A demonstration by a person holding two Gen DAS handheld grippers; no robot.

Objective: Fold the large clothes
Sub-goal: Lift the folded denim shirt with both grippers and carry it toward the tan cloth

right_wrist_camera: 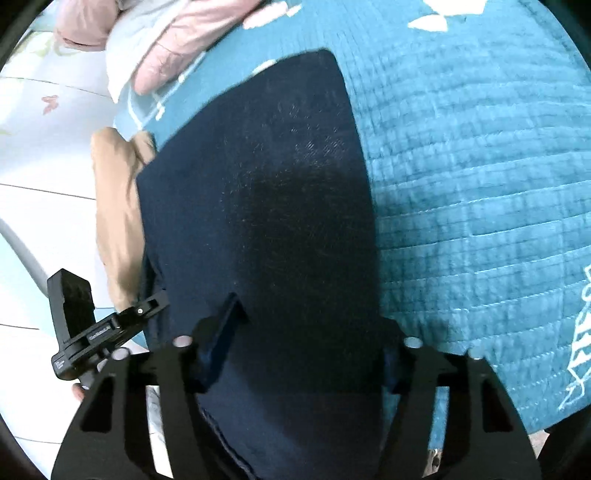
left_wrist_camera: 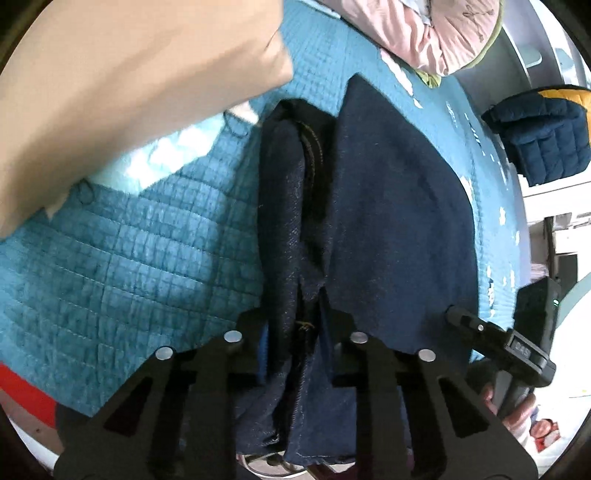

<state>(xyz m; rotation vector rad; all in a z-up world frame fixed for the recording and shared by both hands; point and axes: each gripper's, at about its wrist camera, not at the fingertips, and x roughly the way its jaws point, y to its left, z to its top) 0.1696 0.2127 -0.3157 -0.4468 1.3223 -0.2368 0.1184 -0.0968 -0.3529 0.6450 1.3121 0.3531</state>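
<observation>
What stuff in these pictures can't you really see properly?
- Left wrist view: the near end of the dark jeans runs under the left gripper and off the bottom edge.
- Right wrist view: the jeans' near end is cut off below; whether the right gripper fingers press the cloth is unclear.
- Right wrist view: the tan cloth is partly covered by the jeans.
- Left wrist view: the pink bedding is cut by the top edge.

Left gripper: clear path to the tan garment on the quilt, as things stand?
Probably not right away. The left gripper is shut on the dark jeans, so it is occupied. Otherwise the teal quilt between it and the tan garment looks unobstructed.
</observation>
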